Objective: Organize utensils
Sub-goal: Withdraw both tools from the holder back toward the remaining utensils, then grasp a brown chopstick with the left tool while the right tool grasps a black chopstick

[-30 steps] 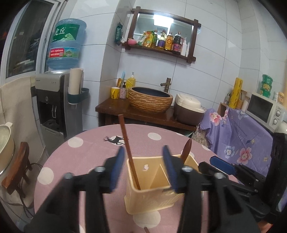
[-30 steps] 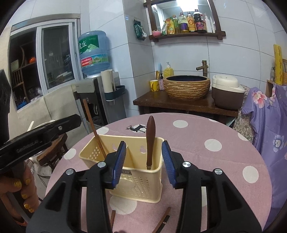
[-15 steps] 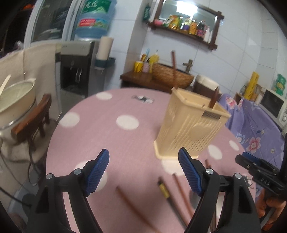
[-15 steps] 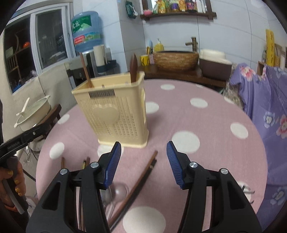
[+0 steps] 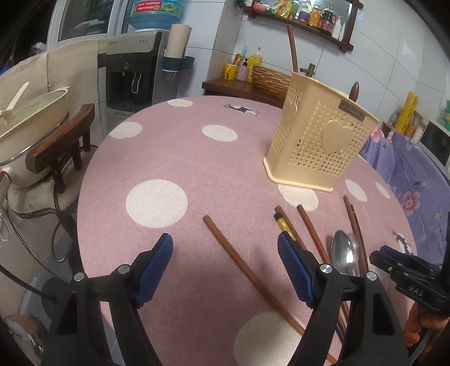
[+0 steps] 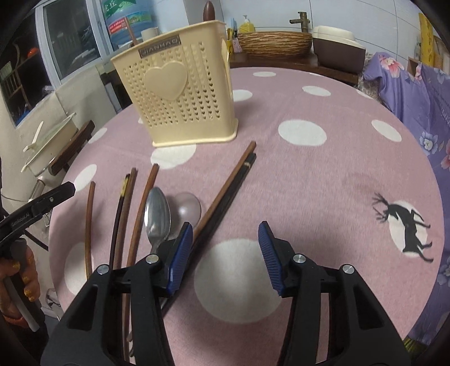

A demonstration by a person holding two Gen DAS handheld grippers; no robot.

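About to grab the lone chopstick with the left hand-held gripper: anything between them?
Nothing visible: the lone chopstick lies on bare tablecloth between the open fingers of the left hand-held gripper.

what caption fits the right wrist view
Open right gripper hovers over loose chopsticks and spoon before the utensil holder.

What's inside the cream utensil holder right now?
Two brown handles stick out of the utensil holder: a long stick and a rounded wooden tip. Their lower ends are hidden by its walls.

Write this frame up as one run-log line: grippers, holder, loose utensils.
left gripper: open, empty | right gripper: open, empty | utensil holder: upright, two handles inside | chopsticks, metal spoon: loose on table
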